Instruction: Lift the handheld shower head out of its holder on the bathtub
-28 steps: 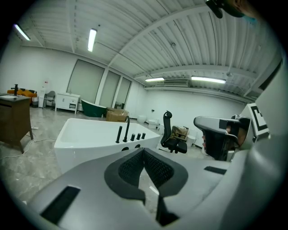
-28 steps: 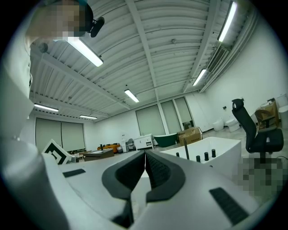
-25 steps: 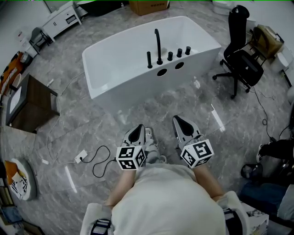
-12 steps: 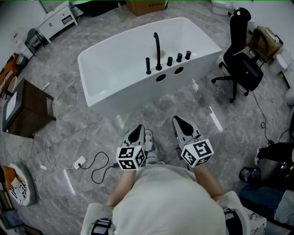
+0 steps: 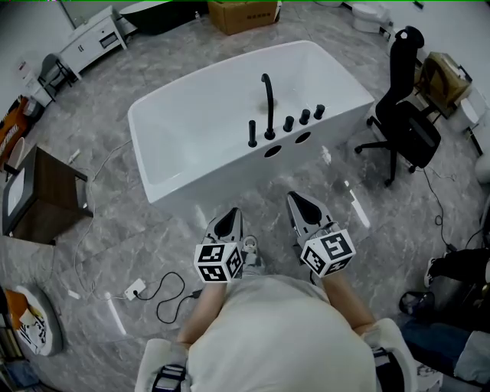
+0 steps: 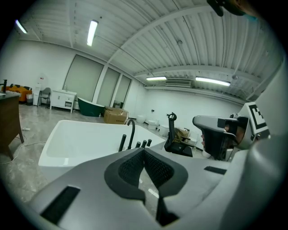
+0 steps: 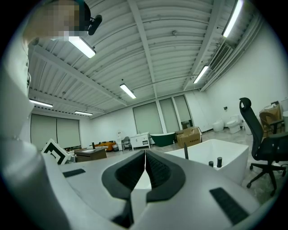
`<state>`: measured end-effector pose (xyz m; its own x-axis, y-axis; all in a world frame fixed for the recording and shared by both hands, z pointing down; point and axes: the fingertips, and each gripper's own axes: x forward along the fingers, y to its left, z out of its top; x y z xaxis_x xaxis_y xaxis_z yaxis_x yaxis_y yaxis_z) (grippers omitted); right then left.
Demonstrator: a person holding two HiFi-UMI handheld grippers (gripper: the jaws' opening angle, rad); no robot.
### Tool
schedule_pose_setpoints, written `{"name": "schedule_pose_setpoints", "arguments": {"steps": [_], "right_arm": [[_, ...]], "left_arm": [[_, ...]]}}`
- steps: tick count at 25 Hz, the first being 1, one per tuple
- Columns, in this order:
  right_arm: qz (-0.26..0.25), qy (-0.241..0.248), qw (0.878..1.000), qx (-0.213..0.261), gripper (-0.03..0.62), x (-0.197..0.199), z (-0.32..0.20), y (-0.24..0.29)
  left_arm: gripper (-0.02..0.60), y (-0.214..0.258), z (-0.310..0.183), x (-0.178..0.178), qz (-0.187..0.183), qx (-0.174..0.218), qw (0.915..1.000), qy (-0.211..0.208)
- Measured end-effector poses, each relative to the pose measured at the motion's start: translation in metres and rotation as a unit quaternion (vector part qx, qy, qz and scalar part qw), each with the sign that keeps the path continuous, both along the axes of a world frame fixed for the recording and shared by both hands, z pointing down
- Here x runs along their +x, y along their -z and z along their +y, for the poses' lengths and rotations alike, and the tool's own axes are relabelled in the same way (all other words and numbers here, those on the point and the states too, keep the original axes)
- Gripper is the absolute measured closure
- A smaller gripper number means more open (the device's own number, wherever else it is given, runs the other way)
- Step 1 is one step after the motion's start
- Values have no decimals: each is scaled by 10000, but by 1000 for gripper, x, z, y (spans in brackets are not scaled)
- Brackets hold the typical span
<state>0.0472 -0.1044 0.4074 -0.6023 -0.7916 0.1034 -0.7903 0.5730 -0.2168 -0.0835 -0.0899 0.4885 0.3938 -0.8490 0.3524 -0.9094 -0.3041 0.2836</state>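
Note:
A white freestanding bathtub (image 5: 191,130) stands ahead on the grey marble floor. On its near rim a black handheld shower head (image 5: 253,134) stands upright in its holder, left of the tall curved faucet (image 5: 268,103) and three black knobs (image 5: 305,116). My left gripper (image 5: 228,222) and right gripper (image 5: 303,207) are held side by side at waist height, well short of the tub, both shut with nothing between the pads. The left gripper view shows the shower head (image 6: 122,142) beyond the shut left gripper (image 6: 144,150). The right gripper view shows the tub (image 7: 225,155) past the shut right gripper (image 7: 145,155).
A black office chair (image 5: 406,115) stands right of the tub. A brown side table (image 5: 46,191) is at the left, and a cable with a socket (image 5: 153,291) lies on the floor. A cardboard box (image 5: 245,14) and a white cabinet (image 5: 92,34) are behind the tub.
The floor and cable have slid back under me and the tub stands a little nearer. Both grippers keep their place before my body and stay shut.

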Motion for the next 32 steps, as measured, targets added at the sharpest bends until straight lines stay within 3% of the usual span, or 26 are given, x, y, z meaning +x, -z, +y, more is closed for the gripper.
{"name": "schedule_pose_setpoints", "arguments": {"steps": [18, 32], "right_arm": [[467, -131, 9983, -316, 572, -50, -149, -40], [748, -217, 9931, -879, 571, -77, -252, -135]], "left_arm": [[560, -31, -114, -42, 64, -402, 9991, -151], [561, -71, -166, -66, 76, -795, 9965, -229]]}}
